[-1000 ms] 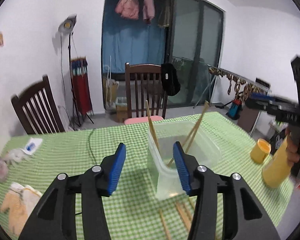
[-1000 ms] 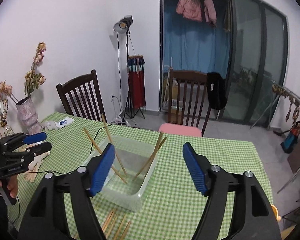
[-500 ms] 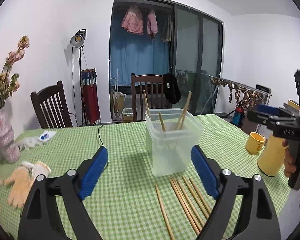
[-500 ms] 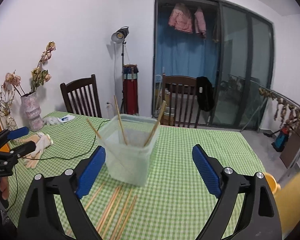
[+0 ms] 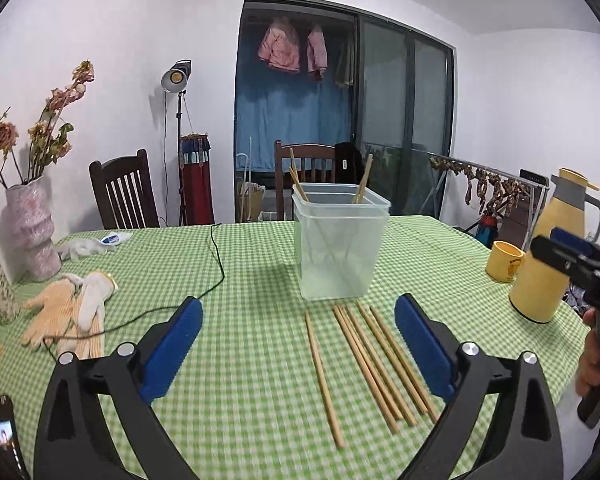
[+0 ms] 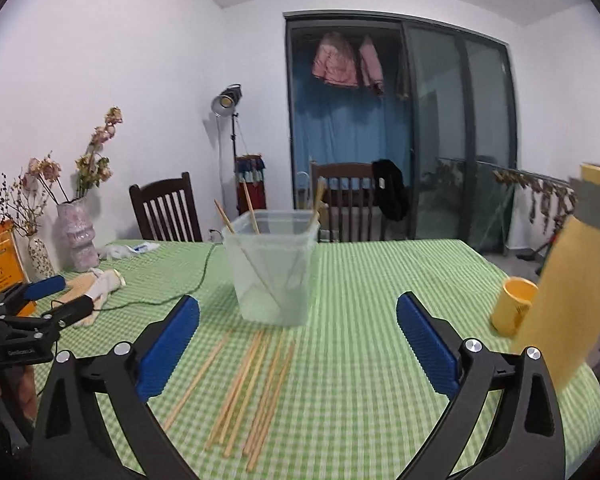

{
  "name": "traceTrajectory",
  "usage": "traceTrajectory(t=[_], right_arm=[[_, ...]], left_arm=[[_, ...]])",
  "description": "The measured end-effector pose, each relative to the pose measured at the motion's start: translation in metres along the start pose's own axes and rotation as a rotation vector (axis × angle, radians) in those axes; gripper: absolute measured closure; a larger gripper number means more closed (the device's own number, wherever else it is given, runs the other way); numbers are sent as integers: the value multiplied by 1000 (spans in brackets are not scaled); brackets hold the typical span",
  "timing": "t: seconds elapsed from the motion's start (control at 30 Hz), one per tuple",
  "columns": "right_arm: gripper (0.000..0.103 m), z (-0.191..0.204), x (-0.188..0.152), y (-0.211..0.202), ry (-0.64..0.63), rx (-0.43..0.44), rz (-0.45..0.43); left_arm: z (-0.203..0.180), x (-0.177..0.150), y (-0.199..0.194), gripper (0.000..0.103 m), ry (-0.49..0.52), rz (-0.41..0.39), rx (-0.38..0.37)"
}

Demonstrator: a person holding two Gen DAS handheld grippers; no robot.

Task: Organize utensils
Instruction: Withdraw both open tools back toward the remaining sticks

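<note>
Chopsticks (image 5: 370, 360): pale wooden sticks lying loose beside clear tub (image 5: 340, 248).

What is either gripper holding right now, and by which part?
Nothing is held. The left gripper and right gripper have both just been opening, with nothing between their pads; the loose chopsticks lie untouched on the tablecloth.

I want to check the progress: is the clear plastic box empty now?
Not empty. Three chopsticks lean inside the box; more chopsticks lie on the tablecloth before it.
</note>
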State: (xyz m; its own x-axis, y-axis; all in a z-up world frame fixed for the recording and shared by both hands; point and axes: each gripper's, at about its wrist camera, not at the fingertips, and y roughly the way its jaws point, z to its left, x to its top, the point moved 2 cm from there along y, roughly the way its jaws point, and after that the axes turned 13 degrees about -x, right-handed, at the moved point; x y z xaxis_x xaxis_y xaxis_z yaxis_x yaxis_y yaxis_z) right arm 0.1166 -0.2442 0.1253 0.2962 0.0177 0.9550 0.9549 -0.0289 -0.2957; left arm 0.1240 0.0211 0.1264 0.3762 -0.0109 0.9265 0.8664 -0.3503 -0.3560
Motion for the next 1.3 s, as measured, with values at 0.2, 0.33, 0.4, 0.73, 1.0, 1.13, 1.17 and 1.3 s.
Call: traceTrajectory(t=[0.2, 0.33, 0.4, 0.73, 1.0, 1.13, 1.17, 1.3], right_arm=[[8, 8, -32, -16, -73, -122, 2], [8, 11, -56, -19, -78, -168, 13], [8, 13, -70, -21, -72, -155, 32], [8, 21, -114, -10, -76, -130, 124], [8, 26, -140, -5, -118, -95, 227], [8, 27, -143, 1, -122, -72, 248], [8, 27, -143, 5, -122, -75, 259], [11, 34, -141, 25, -100, -28, 336]], left_arm=[[-14, -33, -13, 8, 8, -4, -35], [-17, -61, -9, 8, 2, 9, -47], [-18, -73, -5, 8, -18, 42, -68], [-8, -126, 15, 8, -11, 136, -62], [1, -146, 14, 8, -13, 172, -33], [7, -151, 23, 8, -13, 222, -27], [9, -148, 28, 8, 14, 233, -14], [15, -131, 51, 9, 24, 274, 28]])
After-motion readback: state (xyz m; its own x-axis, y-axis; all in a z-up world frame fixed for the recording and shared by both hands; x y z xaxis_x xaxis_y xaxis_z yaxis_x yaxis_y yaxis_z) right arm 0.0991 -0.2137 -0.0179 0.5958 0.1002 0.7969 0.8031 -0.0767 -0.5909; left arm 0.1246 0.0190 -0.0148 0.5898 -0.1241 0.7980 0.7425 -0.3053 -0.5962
